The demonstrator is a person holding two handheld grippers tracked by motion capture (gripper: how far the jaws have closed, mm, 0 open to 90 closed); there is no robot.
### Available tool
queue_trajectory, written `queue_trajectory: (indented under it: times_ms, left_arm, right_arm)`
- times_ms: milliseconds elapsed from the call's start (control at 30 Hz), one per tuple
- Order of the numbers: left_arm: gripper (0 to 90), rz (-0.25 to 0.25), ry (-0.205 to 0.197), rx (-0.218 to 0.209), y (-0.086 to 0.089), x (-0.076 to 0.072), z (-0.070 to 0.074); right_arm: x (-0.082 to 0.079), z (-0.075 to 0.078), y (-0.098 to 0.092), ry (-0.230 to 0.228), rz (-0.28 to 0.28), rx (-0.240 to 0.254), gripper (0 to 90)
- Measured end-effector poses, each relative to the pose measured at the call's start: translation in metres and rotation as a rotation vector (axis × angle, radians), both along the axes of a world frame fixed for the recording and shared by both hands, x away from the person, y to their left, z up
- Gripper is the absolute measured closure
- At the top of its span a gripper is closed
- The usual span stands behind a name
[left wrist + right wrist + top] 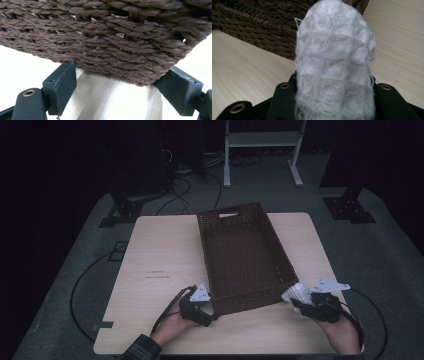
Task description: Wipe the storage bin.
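Note:
A dark brown woven basket (241,251) stands empty in the middle of the pale wooden table (160,250). At its near left corner is my left gripper (211,310). In the left gripper view the basket's corner (100,37) is wedged between the two black jaws, which touch the weave on both sides, so my left gripper (120,80) is shut on it. My right gripper (296,302) is by the near right corner, shut on a white waffle-knit cloth (295,293). The cloth (334,62) stands up bundled between the jaws of my right gripper (334,90), with the basket's wall (257,22) just behind it.
The table's left half and its near strip are bare wood. Past the far edge, on the grey floor, are black stand bases (122,212) (348,209), loose cables (185,190) and a white frame (262,140). Cables trail from both grippers off the near edge.

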State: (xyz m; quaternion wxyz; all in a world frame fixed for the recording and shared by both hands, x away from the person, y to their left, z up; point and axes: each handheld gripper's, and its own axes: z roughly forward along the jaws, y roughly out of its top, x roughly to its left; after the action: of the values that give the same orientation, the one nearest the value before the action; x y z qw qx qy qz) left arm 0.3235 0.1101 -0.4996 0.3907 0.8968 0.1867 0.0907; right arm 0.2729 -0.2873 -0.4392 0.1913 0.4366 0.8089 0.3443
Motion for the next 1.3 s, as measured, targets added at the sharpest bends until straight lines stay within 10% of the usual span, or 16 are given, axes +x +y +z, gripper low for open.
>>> queue_trajectory:
  times_ms: [700,1300]
  left_arm:
    - [17.5,0.0,0.0,0.0,0.0,0.0,0.0]
    - [17.4,0.0,0.001,0.0,0.0,0.0,0.0]
  right_arm:
    - [0.007,-0.037,0.004,0.083,0.008,-0.053,54.5]
    - [0.004,-0.029,0.006,0.059,0.008,-0.041,54.4]
